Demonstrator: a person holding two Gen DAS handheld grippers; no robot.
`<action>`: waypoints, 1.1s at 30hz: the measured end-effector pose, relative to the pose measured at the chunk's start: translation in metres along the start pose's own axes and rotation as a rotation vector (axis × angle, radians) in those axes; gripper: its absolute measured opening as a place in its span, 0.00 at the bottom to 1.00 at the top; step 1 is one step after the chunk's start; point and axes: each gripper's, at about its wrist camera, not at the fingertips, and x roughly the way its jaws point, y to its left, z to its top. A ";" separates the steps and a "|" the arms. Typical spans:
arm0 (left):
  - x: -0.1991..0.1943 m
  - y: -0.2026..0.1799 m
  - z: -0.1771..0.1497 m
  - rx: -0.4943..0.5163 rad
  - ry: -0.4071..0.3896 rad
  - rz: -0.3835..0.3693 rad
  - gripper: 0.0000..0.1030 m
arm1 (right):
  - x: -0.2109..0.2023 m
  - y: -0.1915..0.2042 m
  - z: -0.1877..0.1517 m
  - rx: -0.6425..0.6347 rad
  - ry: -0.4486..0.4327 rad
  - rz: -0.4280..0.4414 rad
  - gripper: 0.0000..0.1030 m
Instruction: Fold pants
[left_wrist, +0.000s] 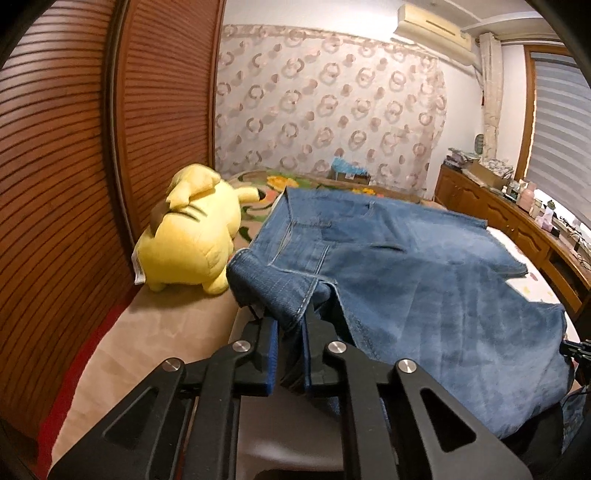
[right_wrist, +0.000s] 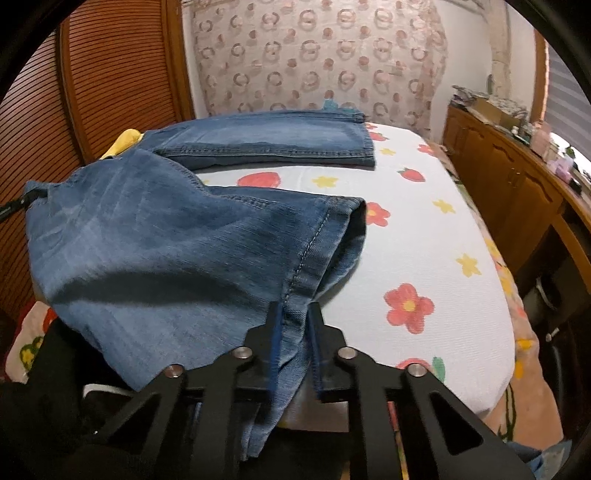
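Note:
Blue denim pants (left_wrist: 424, 273) lie on a bed, with the near part lifted. My left gripper (left_wrist: 291, 325) is shut on the waistband corner of the pants, near the side seam. My right gripper (right_wrist: 295, 321) is shut on the hem end of the near leg of the pants (right_wrist: 166, 243), held just above the bed. The far leg (right_wrist: 280, 140) lies flat across the bed, hem to the right. The left gripper shows at the left edge of the right wrist view (right_wrist: 22, 203).
A yellow plush toy (left_wrist: 192, 229) sits on the bed left of the waistband, against a brown slatted wardrobe door (left_wrist: 74, 147). The white flowered bed cover (right_wrist: 424, 240) extends right. A wooden dresser (right_wrist: 517, 184) with clutter stands along the right side.

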 end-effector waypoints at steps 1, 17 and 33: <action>-0.002 -0.002 0.004 0.005 -0.012 -0.006 0.11 | -0.001 0.000 0.002 -0.003 -0.001 0.008 0.07; -0.015 -0.031 0.057 0.041 -0.138 -0.075 0.11 | -0.055 0.014 0.086 -0.127 -0.213 0.057 0.05; -0.007 -0.032 0.044 0.052 -0.092 -0.070 0.11 | 0.050 0.017 0.074 -0.123 -0.043 0.060 0.07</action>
